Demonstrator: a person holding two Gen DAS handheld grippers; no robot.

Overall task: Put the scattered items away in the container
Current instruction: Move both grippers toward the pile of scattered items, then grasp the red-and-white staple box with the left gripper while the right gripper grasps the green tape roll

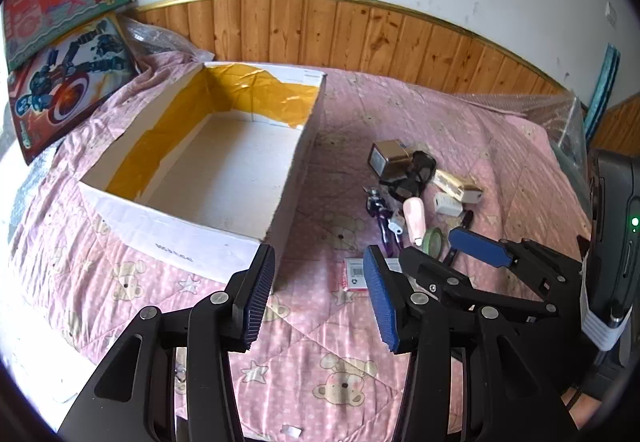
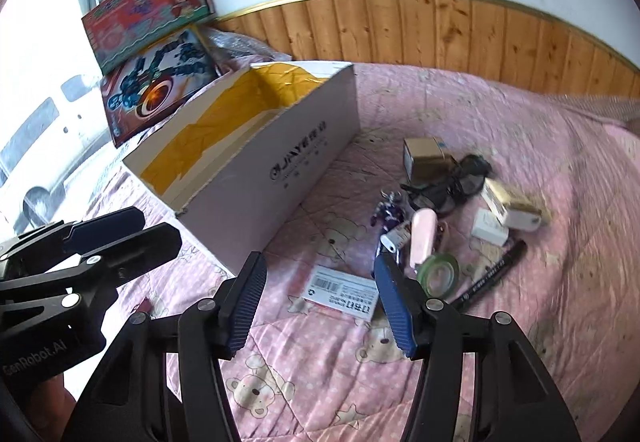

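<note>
An open white cardboard box (image 1: 256, 145) with yellow tape inside sits on a pink bedspread; it also shows in the right wrist view (image 2: 280, 177). It looks empty. To its right lies a heap of small items: a brown box (image 2: 426, 157), black glasses (image 2: 448, 185), a pink case (image 2: 422, 238), a green tape roll (image 2: 438, 274), a black marker (image 2: 492, 276), a purple toy (image 2: 388, 215) and a white labelled card (image 2: 340, 290). My left gripper (image 1: 320, 294) is open and empty near the box's front corner. My right gripper (image 2: 320, 300) is open and empty just above the card.
Two colourful toy boxes (image 1: 68, 25) lean against the wall behind the container. Wooden panelling (image 1: 360, 37) runs along the back of the bed. Clear plastic wrap (image 1: 560, 113) lies at the far right edge. The right gripper also shows in the left wrist view (image 1: 424, 250).
</note>
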